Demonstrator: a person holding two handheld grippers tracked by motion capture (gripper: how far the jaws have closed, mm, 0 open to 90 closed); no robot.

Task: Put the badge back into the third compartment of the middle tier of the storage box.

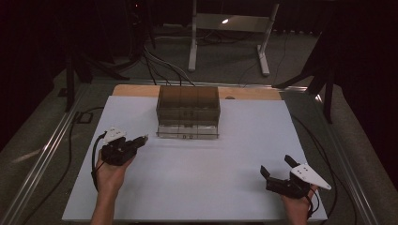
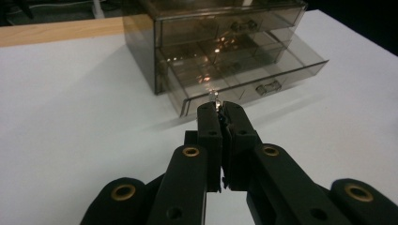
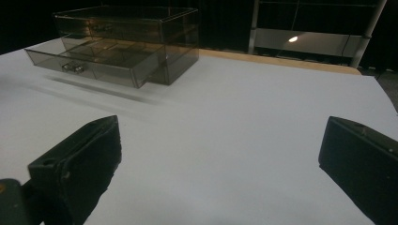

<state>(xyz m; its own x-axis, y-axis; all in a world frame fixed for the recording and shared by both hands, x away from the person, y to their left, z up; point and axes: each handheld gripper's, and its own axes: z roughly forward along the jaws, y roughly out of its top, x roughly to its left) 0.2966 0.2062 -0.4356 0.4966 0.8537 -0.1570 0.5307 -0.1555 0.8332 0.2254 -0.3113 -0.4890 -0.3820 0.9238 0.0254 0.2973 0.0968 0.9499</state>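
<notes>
A smoky clear drawer cabinet (image 1: 187, 105) stands at the back middle of the white table, its bottom drawer (image 1: 187, 132) pulled out. My left gripper (image 1: 143, 139) hovers left of the drawer and points at it. In the left gripper view this gripper (image 2: 219, 107) is shut, pinching a small silvery metal piece (image 2: 214, 97) at its tips, just short of the open drawer (image 2: 253, 82). My right gripper (image 1: 276, 165) rests near the front right of the table, open with nothing between its jaws. In its own view the right gripper (image 3: 220, 126) faces the cabinet (image 3: 126, 42) from far off.
The white table top (image 1: 202, 178) lies on a wooden board (image 1: 136, 90) that shows at the back edge. A metal stand (image 1: 230, 28) and cables sit on the floor beyond. Dark tripod legs flank the table on both sides.
</notes>
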